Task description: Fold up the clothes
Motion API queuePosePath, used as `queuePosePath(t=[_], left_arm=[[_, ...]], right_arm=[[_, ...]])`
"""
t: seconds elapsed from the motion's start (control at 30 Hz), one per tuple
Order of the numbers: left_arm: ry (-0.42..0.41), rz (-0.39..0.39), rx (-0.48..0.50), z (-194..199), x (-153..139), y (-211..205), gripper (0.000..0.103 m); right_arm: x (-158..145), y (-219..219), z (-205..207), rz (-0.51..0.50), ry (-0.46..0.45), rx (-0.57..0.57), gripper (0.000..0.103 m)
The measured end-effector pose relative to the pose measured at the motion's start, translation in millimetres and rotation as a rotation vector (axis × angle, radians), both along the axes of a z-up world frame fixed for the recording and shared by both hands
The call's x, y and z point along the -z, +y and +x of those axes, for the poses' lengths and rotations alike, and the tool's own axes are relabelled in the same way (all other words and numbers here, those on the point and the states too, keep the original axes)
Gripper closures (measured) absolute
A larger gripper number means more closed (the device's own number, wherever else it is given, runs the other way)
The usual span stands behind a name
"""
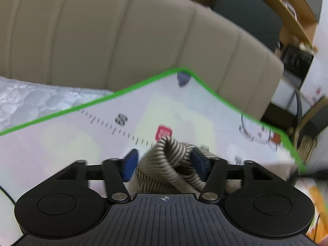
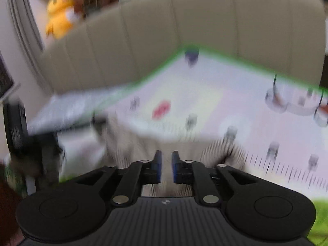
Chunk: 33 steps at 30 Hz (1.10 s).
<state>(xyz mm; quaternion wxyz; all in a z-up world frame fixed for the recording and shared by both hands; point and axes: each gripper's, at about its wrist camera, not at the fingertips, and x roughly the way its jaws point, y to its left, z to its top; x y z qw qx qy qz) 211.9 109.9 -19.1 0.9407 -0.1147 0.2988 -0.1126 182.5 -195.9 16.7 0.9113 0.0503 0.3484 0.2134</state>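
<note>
A beige garment with dark stripes [image 1: 174,164] is bunched between the blue pads of my left gripper [image 1: 165,162], whose jaws are closed on a thick fold of it above a white play mat [image 1: 61,139]. In the right wrist view the same striped garment [image 2: 143,141] lies blurred on the mat below and ahead of my right gripper [image 2: 166,167]. The right jaws stand nearly together with a narrow gap; blur hides whether cloth is pinched between them.
The play mat has a green border [image 1: 127,89] and cartoon prints. A beige padded headboard [image 1: 123,30] rises behind it. A quilted bedspread [image 1: 30,100] lies at left. Shelves and a chair [image 1: 303,65] stand at right. A yellow plush toy [image 2: 59,14] sits behind the headboard.
</note>
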Motion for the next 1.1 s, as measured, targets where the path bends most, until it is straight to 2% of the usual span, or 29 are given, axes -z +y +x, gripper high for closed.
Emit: queuePosePath(t=[0.03,0.07,0.17,0.23,0.27,0.3,0.37,0.43,0.5,0.63,0.67,0.73,0.8,0.9,0.97,1.03,1.1], left_arm=[[0.035,0.040,0.023,0.4,5.0,-4.9,0.047],[0.085,0.088,0.053,1.8,12.2,-12.1,0.048],[0.199,0.203,0.116,-13.1,30.1,-25.3,0.048],[0.219,0.220,0.120,-32.5,27.3,-22.4,0.047],[0.207,0.199,0.114,-42.5,19.1,-16.6,0.040],[0.193,0.175,0.106,-52.1,10.6,-10.6,0.025],[0.148,0.085,0.066,-62.7,-9.6,2.9,0.008],[0.137,0.019,0.023,-55.1,-26.8,9.7,0.007],[0.162,0.025,-0.009,-34.6,-32.0,3.1,0.006],[0.282,0.154,-0.100,14.2,-6.9,-21.2,0.006],[0.321,0.160,-0.108,21.4,3.4,-25.5,0.006],[0.352,0.133,-0.099,20.6,13.7,-28.0,0.014],[0.358,0.131,-0.089,15.5,19.1,-32.3,0.032],[0.362,0.141,-0.076,6.3,23.5,-39.1,0.048],[0.368,0.165,-0.068,-2.0,22.7,-43.3,0.055],[0.394,0.201,-0.045,-12.3,23.9,-47.3,0.056],[0.426,0.297,-0.012,-19.1,30.7,-51.4,0.058]], right_arm=[[0.1,-2.9,7.6,0.022,-0.002,0.018,0.065],[0.5,-5.9,14.9,0.044,-0.003,0.036,0.057],[34.8,-18.4,12.9,0.010,0.071,0.076,0.058],[57.7,-26.8,11.6,-0.013,0.121,0.103,0.060],[69.1,-31.0,10.9,-0.025,0.146,0.117,0.060],[80.4,-35.1,10.1,-0.036,0.170,0.130,0.060],[92.7,-43.6,-4.9,-0.010,0.127,0.123,0.060],[99.5,-46.0,-11.6,0.012,0.081,0.124,0.060],[99.1,-43.2,-11.3,0.005,0.069,0.124,0.060],[97.4,-39.6,-13.0,-0.019,0.049,0.101,0.058],[97.7,-40.0,-15.4,-0.023,0.042,0.097,0.058],[98.1,-41.4,-18.4,-0.017,0.034,0.094,0.056],[97.7,-43.8,-19.2,-0.001,0.032,0.092,0.054],[96.2,-47.7,-19.7,0.021,0.028,0.083,0.054],[93.2,-54.1,-20.1,0.059,0.026,0.093,0.054],[85.1,-60.0,-25.9,0.104,-0.011,0.121,0.054],[76.3,-60.2,-30.0,0.121,-0.062,0.120,0.054]])
